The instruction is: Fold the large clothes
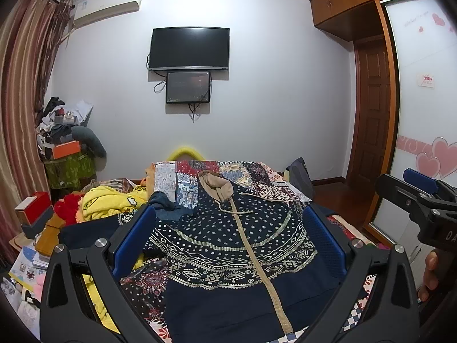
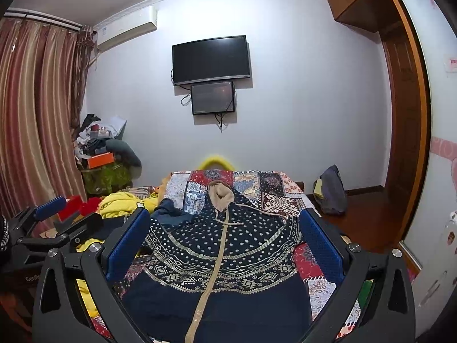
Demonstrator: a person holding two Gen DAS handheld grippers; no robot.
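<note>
A navy hooded jacket (image 1: pixel 228 245) with white patterned bands, a tan zipper and a tan-lined hood (image 1: pixel 215 187) lies flat on the patchwork bedspread (image 1: pixel 257 174), hood away from me. It also shows in the right wrist view (image 2: pixel 220 251). My left gripper (image 1: pixel 228 240) is open and empty, hovering above the jacket's chest. My right gripper (image 2: pixel 222 243) is open and empty above the same area. The right gripper also shows at the right edge of the left wrist view (image 1: pixel 422 197), and the left gripper at the left of the right wrist view (image 2: pixel 54 223).
Yellow and red clothes (image 1: pixel 108 203) are piled at the bed's left. A cluttered stack (image 1: pixel 68 148) stands by the curtain. A dark bag (image 2: pixel 331 191) sits on the floor at right, near the wooden door (image 1: pixel 371 114). A TV (image 1: pixel 190 48) hangs on the far wall.
</note>
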